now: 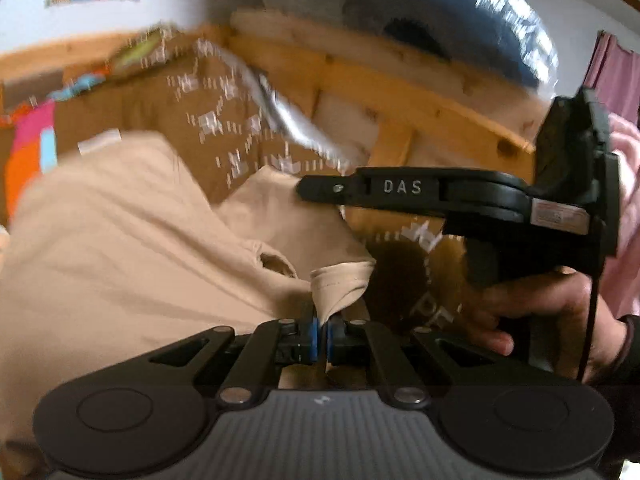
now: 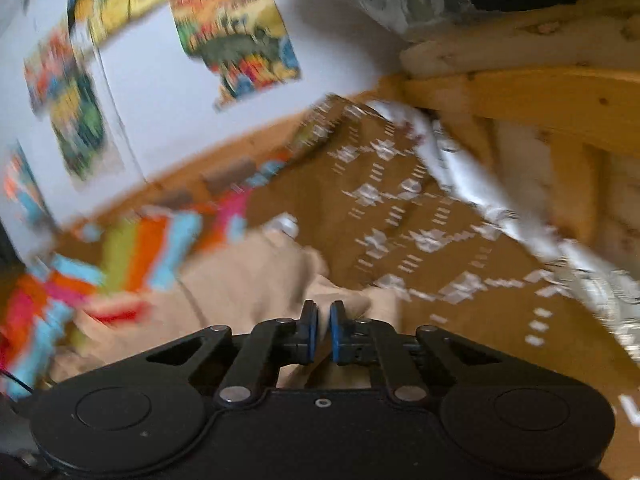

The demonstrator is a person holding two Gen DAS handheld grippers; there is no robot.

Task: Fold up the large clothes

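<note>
Looks like mid-fold: the beige garment (image 1: 120,240) is still bunched on the brown bedspread (image 1: 160,116), left gripper (image 1: 322,330) clamped on a hem, right gripper (image 2: 323,330) nearly closed, probably pinching cloth too, though blur hides it.

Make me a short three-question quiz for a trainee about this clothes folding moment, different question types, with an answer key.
1. True or false: the left gripper is shut on a fold of the beige cotton garment.
2. Multiple choice: the garment lies on A) a bare wooden floor, B) a brown bedspread with a white pattern, C) a glass table.
3. Fill in: in the left wrist view, the right gripper reaches in from the ___ side of the picture, with a bare hand on its handle.

Key: 1 true. 2 B. 3 right. Note: the right wrist view shows blue pads nearly together over the beige cloth, but blur hides whether they pinch it.
</note>
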